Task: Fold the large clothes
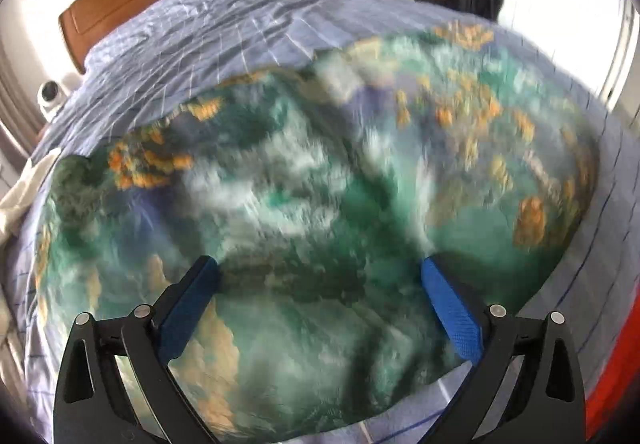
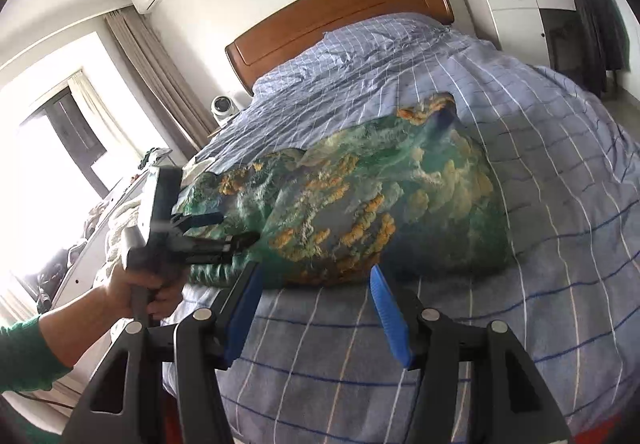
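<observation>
garment [image 2: 360,200], green with orange print, lies on checked bedspread [image 2: 540,244] just ahead of right gripper [image 2: 316,284], jaws apart and empty; left gripper [image 1: 320,272] spread wide above it.

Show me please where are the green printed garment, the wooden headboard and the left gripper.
green printed garment [image 2: 384,196]: right wrist view, middle of the cloth.
wooden headboard [image 2: 340,20]: right wrist view, middle of the board.
left gripper [image 1: 320,284]: left wrist view, midway between its blue fingertips.
</observation>
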The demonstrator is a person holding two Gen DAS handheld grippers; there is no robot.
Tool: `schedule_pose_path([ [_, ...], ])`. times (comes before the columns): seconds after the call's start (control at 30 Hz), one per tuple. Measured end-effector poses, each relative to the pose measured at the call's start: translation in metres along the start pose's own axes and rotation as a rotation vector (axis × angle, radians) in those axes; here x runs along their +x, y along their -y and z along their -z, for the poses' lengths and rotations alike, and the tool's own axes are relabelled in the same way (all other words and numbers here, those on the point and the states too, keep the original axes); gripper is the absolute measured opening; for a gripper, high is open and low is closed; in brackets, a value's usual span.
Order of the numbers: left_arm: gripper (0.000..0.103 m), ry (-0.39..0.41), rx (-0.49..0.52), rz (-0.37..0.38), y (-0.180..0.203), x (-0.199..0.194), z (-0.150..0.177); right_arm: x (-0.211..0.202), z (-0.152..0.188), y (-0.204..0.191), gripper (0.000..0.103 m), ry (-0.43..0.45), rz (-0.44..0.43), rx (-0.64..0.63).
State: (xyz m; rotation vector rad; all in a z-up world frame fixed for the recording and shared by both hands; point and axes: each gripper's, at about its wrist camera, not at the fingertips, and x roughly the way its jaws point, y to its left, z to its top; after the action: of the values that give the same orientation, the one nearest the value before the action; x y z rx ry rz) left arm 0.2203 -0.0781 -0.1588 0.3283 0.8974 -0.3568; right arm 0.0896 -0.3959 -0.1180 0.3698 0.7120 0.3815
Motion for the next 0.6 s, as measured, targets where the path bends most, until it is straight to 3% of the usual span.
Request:
schedule_pose_path([
  [0.13,0.102,0.016,-0.07,0.004,-0.004,0.016,0.003,0.02,0.015,0.013,0.058,-0.061,0.039,0.041],
  [0.27,0.1,0.032,-0.083,0.008,-0.004,-0.012,0.001,0.018,0.021,0.028,0.058,-0.044,0.06,0.138],
  [0.4,0.1,0.116,-0.11,0.114,0.003,-0.053,0.002,0.013,0.025,0.063,0.068,-0.016,0.074,0.298],
  [0.5,0.1,0.151,-0.077,0.217,0.021,-0.06,-0.001,0.023,0.018,0.087,0.071,0.022,0.003,0.419],
  [0.6,0.1,0.071,-0.011,0.269,0.043,-0.028,0.002,0.054,0.01,0.112,0.079,0.004,-0.03,0.573],
])
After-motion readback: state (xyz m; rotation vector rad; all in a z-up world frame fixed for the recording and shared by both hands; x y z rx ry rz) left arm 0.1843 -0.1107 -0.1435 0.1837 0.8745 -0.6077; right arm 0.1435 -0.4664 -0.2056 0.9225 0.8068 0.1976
